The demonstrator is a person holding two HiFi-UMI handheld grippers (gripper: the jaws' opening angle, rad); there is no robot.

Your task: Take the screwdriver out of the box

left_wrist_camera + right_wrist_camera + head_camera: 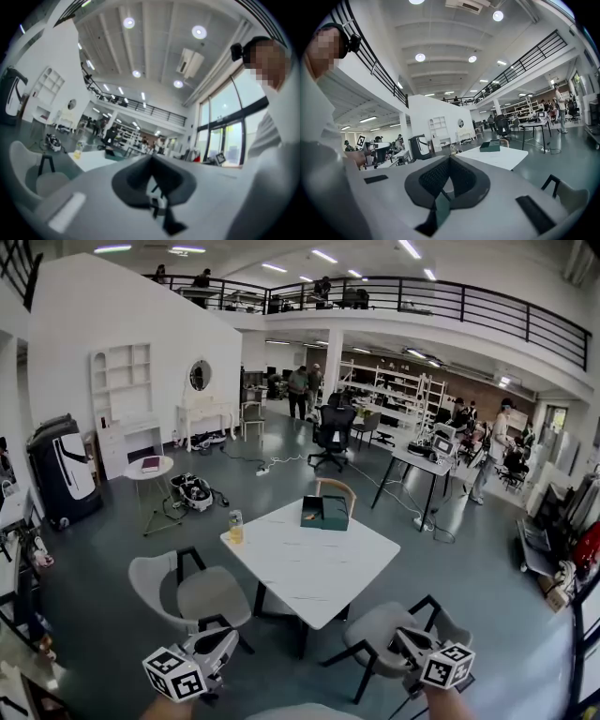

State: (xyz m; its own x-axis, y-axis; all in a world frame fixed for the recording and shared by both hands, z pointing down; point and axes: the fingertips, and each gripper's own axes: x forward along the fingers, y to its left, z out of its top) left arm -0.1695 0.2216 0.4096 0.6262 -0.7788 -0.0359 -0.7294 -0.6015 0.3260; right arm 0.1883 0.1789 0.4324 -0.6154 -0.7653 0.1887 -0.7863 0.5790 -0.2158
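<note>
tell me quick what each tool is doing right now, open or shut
left tool: closed, holding nothing
right tool: closed, holding nothing

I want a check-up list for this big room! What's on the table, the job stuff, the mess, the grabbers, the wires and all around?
Surface: white square table, mostly bare.
Job's things: dark green box at the table's far edge; no screwdriver can be seen.
Clutter: clear cup of yellow drink at the table's left corner.
Grippers: left gripper and right gripper held low, short of the table, jaws together, nothing between them.
Cables: power strip with its cable on the floor beyond the table.
Surroundings: grey chair beside the table, black office chair, white shelf unit, people far back.
</note>
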